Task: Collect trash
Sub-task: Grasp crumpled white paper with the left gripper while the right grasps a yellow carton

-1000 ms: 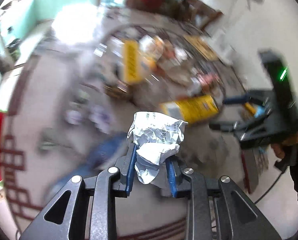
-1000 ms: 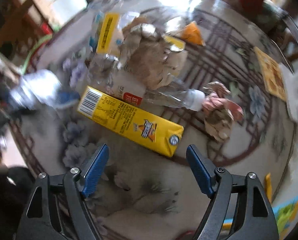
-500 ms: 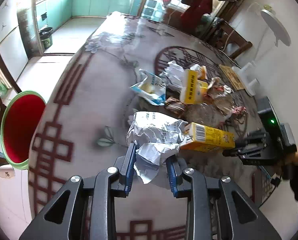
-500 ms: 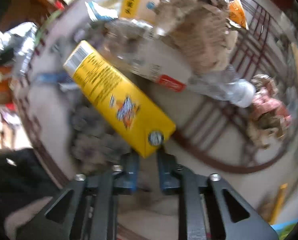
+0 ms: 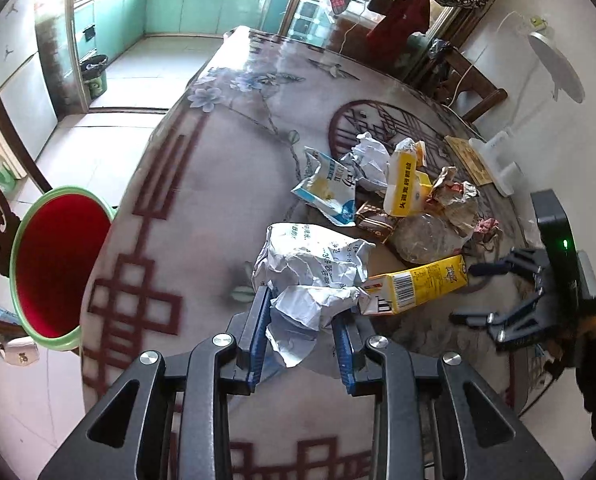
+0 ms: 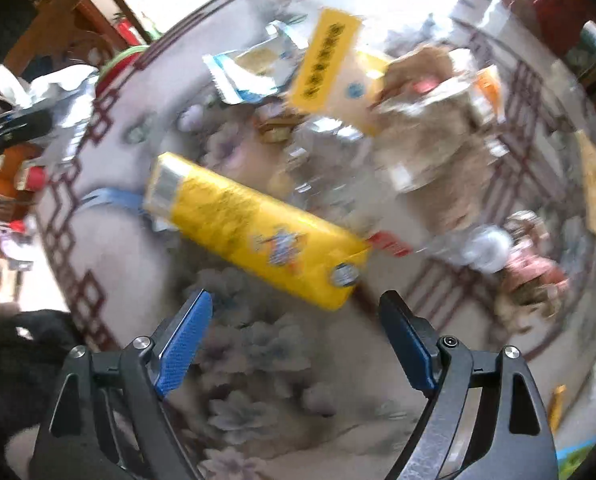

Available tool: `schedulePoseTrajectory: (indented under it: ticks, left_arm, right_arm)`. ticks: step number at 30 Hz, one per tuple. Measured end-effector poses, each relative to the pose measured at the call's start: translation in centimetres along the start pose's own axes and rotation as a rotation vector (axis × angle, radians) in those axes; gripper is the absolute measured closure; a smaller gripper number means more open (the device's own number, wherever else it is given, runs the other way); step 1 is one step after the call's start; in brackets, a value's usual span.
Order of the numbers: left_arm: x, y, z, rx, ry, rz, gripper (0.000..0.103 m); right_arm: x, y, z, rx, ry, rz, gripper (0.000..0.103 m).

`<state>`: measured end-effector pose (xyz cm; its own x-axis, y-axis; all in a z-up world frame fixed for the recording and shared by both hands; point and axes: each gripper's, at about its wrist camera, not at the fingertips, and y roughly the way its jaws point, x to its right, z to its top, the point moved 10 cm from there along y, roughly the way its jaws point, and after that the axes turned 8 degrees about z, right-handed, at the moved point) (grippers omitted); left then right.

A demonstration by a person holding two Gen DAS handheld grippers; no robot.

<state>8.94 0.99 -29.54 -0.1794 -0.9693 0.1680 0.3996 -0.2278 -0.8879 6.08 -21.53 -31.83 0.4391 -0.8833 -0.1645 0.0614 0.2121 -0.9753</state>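
My left gripper (image 5: pixel 300 332) is shut on a crumpled white paper ball (image 5: pixel 310 272) and holds it above the patterned table (image 5: pixel 202 200). A red bin with a green rim (image 5: pixel 54 264) stands on the floor off the table's left edge. My right gripper (image 6: pixel 294 344) is open and empty, just in front of a yellow drink carton (image 6: pixel 254 232) lying on the table; the same carton (image 5: pixel 418 284) and the right gripper (image 5: pixel 498 292) show in the left wrist view. A heap of wrappers, a second yellow carton (image 5: pixel 404 188) and a clear plastic bottle (image 6: pixel 378 184) lie behind.
A blue-white snack bag (image 5: pixel 330 192), brown crumpled paper (image 6: pixel 426 128) and a pink wrapper (image 6: pixel 534 276) lie in the heap. A wooden chair (image 5: pixel 466 84) stands at the far side. A white holder (image 5: pixel 498 164) sits near the wall. The right wrist view is blurred.
My right gripper went from open to shut at the carton's end, and has opened and backed off. My left gripper has kept the paper ball and moved back a little from the heap.
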Motion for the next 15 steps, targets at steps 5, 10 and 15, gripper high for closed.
schedulePoseTrajectory:
  ticks: [5, 10, 15]
  left_arm:
    - [-1.9, -0.1, 0.1, 0.000, -0.026, 0.011, 0.077]
    - [-2.8, 0.0, 0.2, -0.005, -0.039, 0.015, 0.077]
    - [-4.0, 0.0, 0.2, -0.005, -0.066, 0.023, 0.077]
  right_arm:
    - [-1.0, 0.7, 2.1, -0.032, -0.098, 0.019, 0.017]
    - [-6.3, 3.3, 1.1, -0.182, -0.244, 0.143, 0.019]
    - [-9.3, 4.8, 0.9, -0.191, -0.286, 0.139, 0.026]
